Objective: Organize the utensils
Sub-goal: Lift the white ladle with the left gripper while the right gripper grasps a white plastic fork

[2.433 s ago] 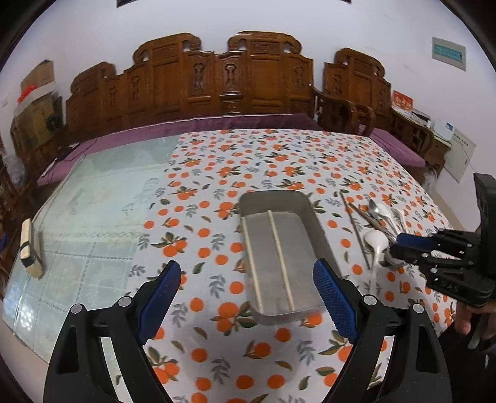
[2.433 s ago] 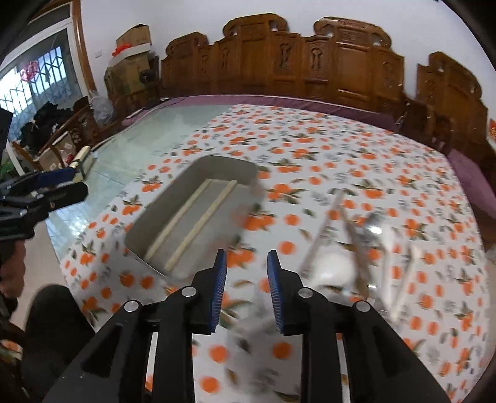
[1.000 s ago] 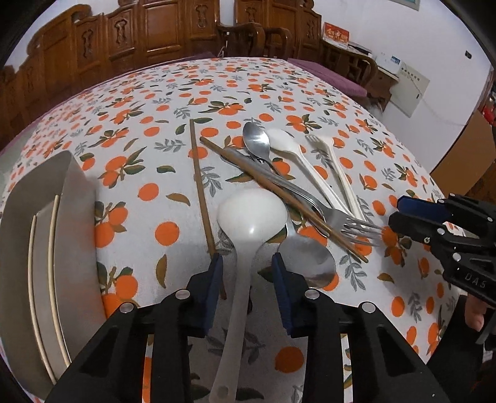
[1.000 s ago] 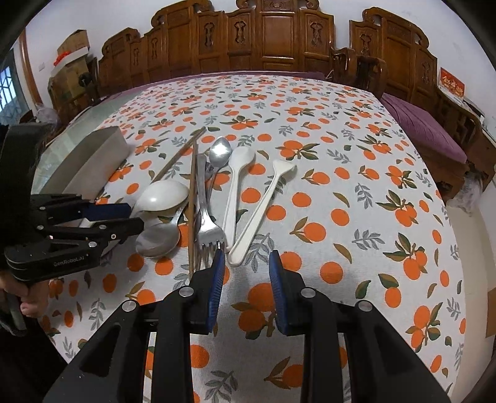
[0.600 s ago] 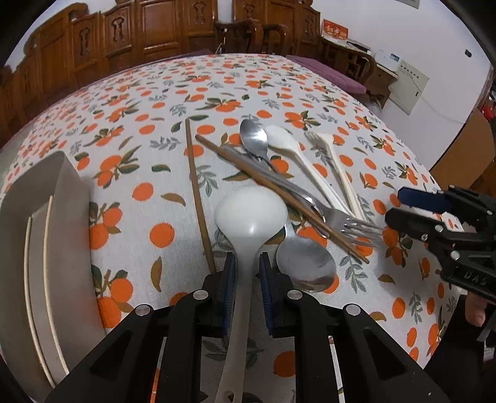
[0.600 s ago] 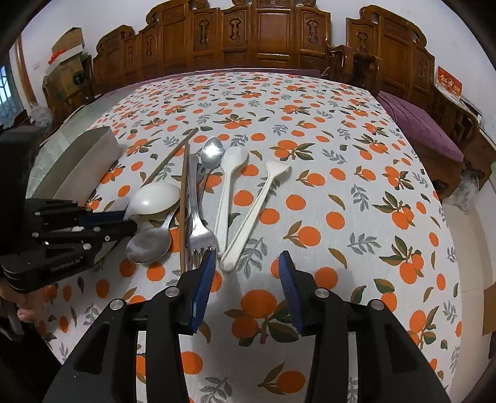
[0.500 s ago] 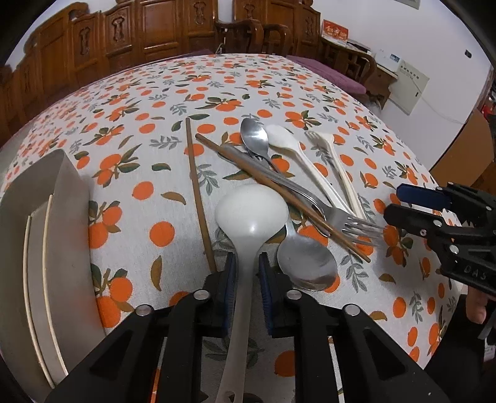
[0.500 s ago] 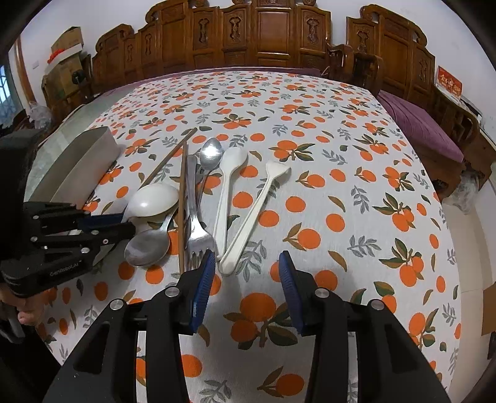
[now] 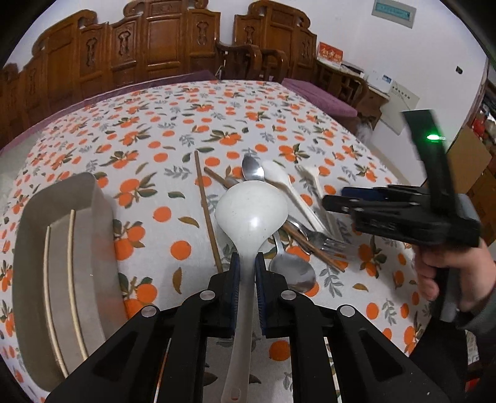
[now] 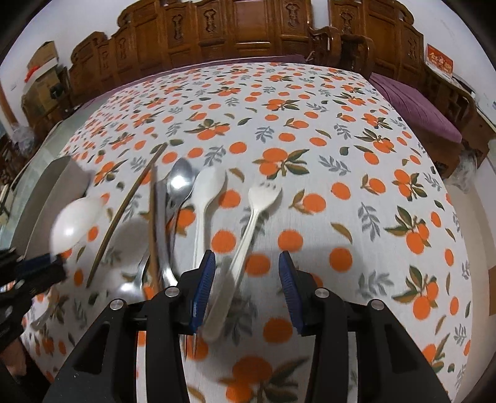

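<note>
Left gripper (image 9: 247, 266) angled steeply down, clamped on ladle (image 9: 251, 210) handle. Right gripper (image 10: 247, 285) angled down, jaws apart astride white fork (image 10: 248, 229), not gripping.

White walls (image 9: 356, 28). Row of carved dark-wood chair backs (image 9: 161, 46) along far side of the surface. Orange-fruit print tablecloth (image 9: 217, 124) covers the surface; purple cloth edge (image 10: 412, 102) at right, bare glass-like top at left. Cardboard boxes (image 10: 43, 65) stacked in left corner. Red sign (image 9: 331, 56) on wooden side furniture at right, grey wall panel (image 9: 393, 14) above. Even indoor light.
</note>
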A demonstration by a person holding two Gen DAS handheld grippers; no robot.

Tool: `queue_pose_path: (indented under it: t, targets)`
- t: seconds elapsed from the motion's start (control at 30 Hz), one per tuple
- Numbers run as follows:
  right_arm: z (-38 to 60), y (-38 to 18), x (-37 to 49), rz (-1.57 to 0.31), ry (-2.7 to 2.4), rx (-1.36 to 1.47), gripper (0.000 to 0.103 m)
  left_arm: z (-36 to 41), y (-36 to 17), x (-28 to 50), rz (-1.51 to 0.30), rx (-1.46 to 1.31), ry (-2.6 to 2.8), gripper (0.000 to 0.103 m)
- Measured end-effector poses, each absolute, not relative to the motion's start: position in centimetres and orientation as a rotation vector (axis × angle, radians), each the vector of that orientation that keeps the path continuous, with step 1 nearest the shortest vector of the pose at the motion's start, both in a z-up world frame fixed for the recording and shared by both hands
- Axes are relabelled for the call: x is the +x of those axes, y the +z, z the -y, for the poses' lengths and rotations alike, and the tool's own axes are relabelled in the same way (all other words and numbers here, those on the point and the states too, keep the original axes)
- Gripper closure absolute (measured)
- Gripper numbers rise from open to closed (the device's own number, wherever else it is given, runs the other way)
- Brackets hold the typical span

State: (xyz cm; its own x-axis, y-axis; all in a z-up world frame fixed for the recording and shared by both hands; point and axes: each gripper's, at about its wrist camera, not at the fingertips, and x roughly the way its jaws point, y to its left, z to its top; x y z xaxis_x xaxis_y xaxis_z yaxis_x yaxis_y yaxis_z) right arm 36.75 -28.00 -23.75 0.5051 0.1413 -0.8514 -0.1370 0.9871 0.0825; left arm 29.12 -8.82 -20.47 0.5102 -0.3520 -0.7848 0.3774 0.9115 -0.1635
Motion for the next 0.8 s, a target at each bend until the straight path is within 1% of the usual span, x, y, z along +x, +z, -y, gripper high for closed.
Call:
queue_pose_path:
  t: [0.17, 0.23, 0.37, 0.43, 0.5, 0.57, 0.6, 0.63, 0.67, 0.8]
  targets:
    - [27.5, -24.3, 39.0, -1.042, 0.136, -0.010, 0.058, 7.8, -19.4, 29.1, -0.919, 0.007, -0.437, 0.094]
    - [27.3, -24.4, 39.6, -1.046, 0.121, -0.022, 0.062, 7.6, -19.2, 29.1, -0.915, -0.002, -0.435, 0.094]
    - [27.2, -24.7, 40.6, -1.059, 0.071, -0.049, 0.067, 7.4, -18.6, 28.8, -0.898, 0.006, -0.430, 0.094]
    - [27.4, -24.9, 40.8, -1.069, 0.057, -0.051, 0.072, 7.3, -18.3, 28.6, -0.889, 0.013, -0.428, 0.094]
    - [27.7, -25.1, 40.9, -1.077, 0.054, -0.046, 0.074, 7.0, -18.0, 28.4, -0.882, 0.012, -0.424, 0.094]
    - [27.7, -25.1, 40.8, -1.079, 0.051, -0.050, 0.079, 6.7, -17.7, 28.3, -0.876, 0.011, -0.422, 0.094]
    - [27.8, -25.1, 40.8, -1.082, 0.050, -0.053, 0.085, 6.6, -17.6, 28.3, -0.874, 0.011, -0.421, 0.094]
    - [27.9, -25.0, 40.7, -1.083, 0.050, -0.055, 0.094, 6.4, -17.3, 28.1, -0.869, 0.013, -0.420, 0.094]
    - [27.9, -25.0, 40.5, -1.084, 0.048, -0.062, 0.096, 6.1, -17.0, 28.0, -0.863, 0.016, -0.415, 0.094]
    - [28.2, -24.6, 39.9, -1.065, 0.044, -0.082, 0.096, 5.0, -16.1, 27.9, -0.843, 0.011, -0.402, 0.094]
